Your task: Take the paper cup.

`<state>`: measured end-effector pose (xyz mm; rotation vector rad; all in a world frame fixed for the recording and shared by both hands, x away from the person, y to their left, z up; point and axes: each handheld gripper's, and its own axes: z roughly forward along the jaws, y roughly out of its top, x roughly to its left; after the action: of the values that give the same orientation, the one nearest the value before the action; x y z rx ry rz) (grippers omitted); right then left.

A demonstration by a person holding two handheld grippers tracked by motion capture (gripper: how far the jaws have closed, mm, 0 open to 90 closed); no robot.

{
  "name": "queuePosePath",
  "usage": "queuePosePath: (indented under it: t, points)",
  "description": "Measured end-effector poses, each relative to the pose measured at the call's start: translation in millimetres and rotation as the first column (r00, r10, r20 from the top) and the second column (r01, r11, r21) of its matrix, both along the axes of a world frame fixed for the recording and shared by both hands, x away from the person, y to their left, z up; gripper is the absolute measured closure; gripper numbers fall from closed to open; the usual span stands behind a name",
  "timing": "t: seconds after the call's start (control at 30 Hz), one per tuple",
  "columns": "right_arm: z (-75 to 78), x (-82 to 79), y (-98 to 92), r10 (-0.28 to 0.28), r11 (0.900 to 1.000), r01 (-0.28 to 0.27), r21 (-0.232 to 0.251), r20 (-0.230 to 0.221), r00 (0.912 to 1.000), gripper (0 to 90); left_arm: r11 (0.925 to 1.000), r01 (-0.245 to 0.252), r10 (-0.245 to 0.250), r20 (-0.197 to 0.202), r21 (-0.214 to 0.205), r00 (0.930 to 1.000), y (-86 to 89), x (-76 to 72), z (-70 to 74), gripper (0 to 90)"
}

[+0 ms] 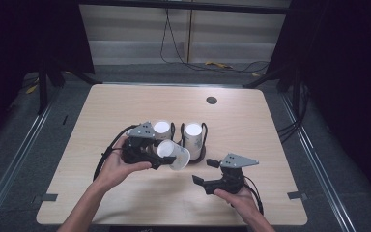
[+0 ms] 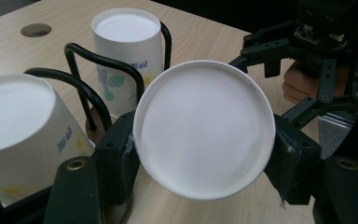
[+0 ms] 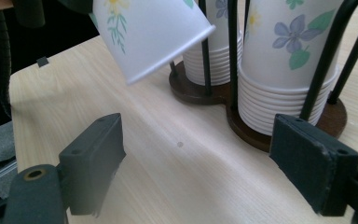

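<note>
The left gripper (image 1: 160,155) has its jaws clamped on the sides of 1 paper cup (image 2: 204,128), holding it tipped over in the air with its closed bottom facing the left gripper view's camera. In the high view the cup (image 1: 174,154) hangs just in front of the holder (image 3: 256,135), a dark wooden base with black wire loops that keeps 2 stacks of upside-down cups. The left stack (image 1: 161,128) and the right stack (image 1: 193,135) both stand in their loops; from the right gripper view many rims are nested at the bottom of each, so plenty of cups remain.

The right gripper (image 1: 204,172) waits near the held cup with its jaws spread wide and nothing between them, low over the table (image 1: 125,104), pointed toward the cup and the holder.

As I judge it, the first step is done: 1 cup is off a stack and free of the wire. Which stack it came from cannot be told. What looks left is a handover to the right gripper, or setting the cup on the bare table, and neither has begun
</note>
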<state>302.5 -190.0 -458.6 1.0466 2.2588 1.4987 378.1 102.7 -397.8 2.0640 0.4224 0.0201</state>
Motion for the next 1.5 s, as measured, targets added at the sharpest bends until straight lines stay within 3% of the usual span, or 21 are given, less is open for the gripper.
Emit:
queuePosePath:
  t: [0.07,0.23,0.77,1.27,1.5]
  points:
    - [-1.5,0.4,0.9,0.012,0.9999,-0.012,0.003,0.004,0.9999,17.2,0.9999,0.003,-0.003,-0.002,0.012,1.0,-1.3,-0.8,-3.2,34.9]
    - [-3.2,0.2,2.3,0.022,0.9997,-0.022,0.002,0.005,0.9997,17.2,0.9998,0.015,-0.015,-0.019,-0.017,0.9997,-1.0,-2.1,-7.9,34.9]
    - [-3.8,-0.8,3.6,0.101,0.9937,-0.102,0.046,0.016,0.9947,13.9,0.9987,0.044,-0.045,-0.065,-0.028,0.9968,-8.8,-10.6,-26.1,35.1]
    - [-4.8,-3.0,4.5,0.195,0.9773,-0.198,0.075,0.053,0.9794,13.8,0.9948,0.099,-0.101,-0.068,-0.024,0.9926,-19.1,-20.4,-26.9,35.1]
    - [-6.7,-2.7,5.1,0.192,0.9787,-0.195,0.066,0.049,0.9802,13.8,0.9929,0.113,-0.116,-0.07,-0.038,0.9908,-22.8,-23.6,-23.7,35.1]
